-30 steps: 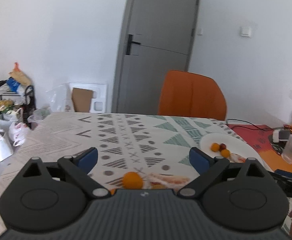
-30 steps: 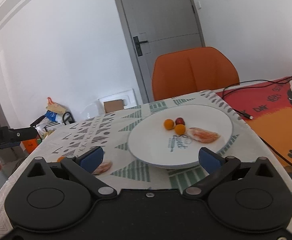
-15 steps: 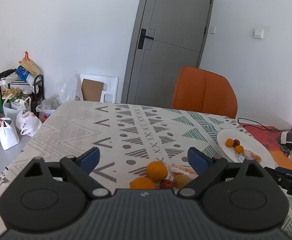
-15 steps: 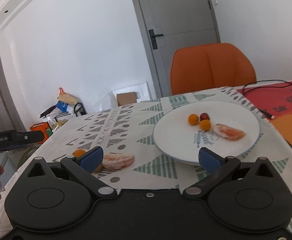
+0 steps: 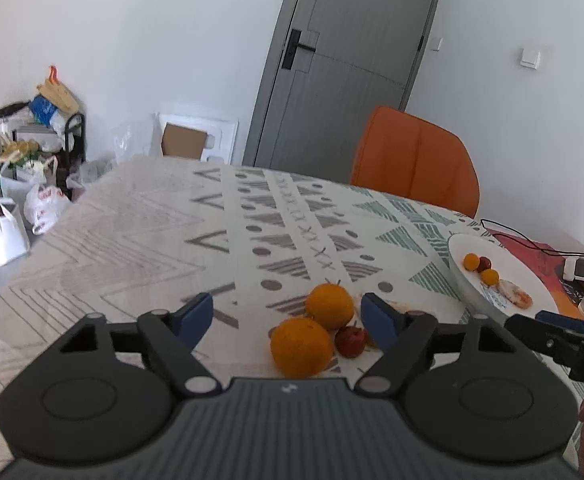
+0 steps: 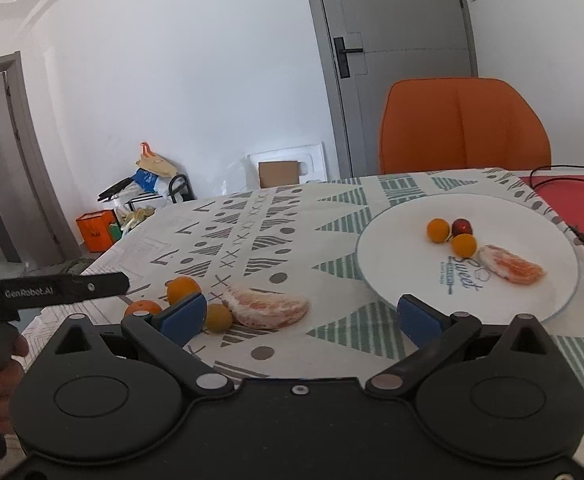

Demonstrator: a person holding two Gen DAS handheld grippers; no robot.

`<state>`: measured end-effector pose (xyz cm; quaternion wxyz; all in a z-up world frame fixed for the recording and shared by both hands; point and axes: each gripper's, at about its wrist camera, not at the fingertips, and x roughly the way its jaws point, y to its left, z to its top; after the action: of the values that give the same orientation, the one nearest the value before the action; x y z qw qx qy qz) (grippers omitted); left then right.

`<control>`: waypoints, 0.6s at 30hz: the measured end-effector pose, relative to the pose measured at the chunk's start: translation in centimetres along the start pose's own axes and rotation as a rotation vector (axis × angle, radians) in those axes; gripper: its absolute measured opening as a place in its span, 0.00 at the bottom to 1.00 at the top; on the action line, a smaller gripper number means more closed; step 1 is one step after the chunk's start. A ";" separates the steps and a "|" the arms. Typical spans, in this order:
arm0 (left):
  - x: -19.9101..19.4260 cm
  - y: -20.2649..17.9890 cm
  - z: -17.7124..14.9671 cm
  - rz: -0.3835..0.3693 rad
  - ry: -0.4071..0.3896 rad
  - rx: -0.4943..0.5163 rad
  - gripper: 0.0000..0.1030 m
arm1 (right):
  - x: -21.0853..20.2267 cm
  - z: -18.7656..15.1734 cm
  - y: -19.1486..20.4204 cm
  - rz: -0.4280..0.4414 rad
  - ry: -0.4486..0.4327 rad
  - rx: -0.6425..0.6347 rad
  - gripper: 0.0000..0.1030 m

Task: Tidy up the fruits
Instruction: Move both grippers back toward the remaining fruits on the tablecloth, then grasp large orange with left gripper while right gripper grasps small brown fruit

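Crowding wide-open, empty left fingers (image 5: 379, 322): oranges (image 5: 300, 346), red fruit (image 5: 349, 341); right fingers (image 6: 417, 316) likewise.

Moved closer to the two oranges (image 5: 315, 332) and small red fruit (image 5: 349, 341), now between the left gripper's (image 5: 288, 318) wide-apart fingers, toward 3 o'clock.

Swung toward 9 o'clock: peeled orange piece (image 6: 266, 307) now seen ahead of right gripper (image 6: 299, 316).

Both your wrist views sit low, facing across the table.
They share the white plate (image 5: 461, 276) (image 6: 391, 258) and orange chair (image 5: 413, 170) (image 6: 465, 126).

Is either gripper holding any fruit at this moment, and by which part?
Nothing is held. The left gripper and right gripper are both open, with fruit lying on the tablecloth.
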<state>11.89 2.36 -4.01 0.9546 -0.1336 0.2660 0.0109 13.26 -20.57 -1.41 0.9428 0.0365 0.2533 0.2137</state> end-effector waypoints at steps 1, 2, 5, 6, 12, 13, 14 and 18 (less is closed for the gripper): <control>0.3 0.1 -0.2 -0.009 0.011 -0.005 0.72 | 0.2 0.0 0.0 0.001 0.006 0.000 0.99; 0.6 0.1 -0.3 -0.016 0.020 -0.007 0.69 | 0.4 0.0 0.1 0.002 0.012 -0.002 0.97; 1.5 0.2 -0.8 -0.025 0.043 -0.014 0.64 | 1.0 0.1 0.3 0.000 0.025 -0.004 0.93; 1.8 0.3 -0.9 -0.029 0.052 -0.017 0.61 | 1.2 0.1 0.4 0.004 0.030 -0.003 0.92; 3.5 0.7 -1.5 -0.071 0.096 -0.054 0.38 | 2.5 0.1 1.0 0.016 0.070 -0.013 0.79; 3.6 0.7 -1.6 -0.071 0.097 -0.055 0.37 | 2.8 0.1 1.1 0.022 0.078 -0.017 0.75; 3.4 0.6 -1.7 -0.061 0.088 -0.054 0.37 | 3.0 0.1 1.3 0.030 0.086 -0.023 0.71; 2.9 1.0 -1.6 -0.048 0.082 -0.048 0.37 | 4.3 -0.2 2.4 0.057 0.120 -0.047 0.55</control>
<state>13.50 2.78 -7.10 0.9394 -0.1631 0.3014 -0.0113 15.62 -16.62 -3.12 0.9200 0.0086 0.3031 0.2482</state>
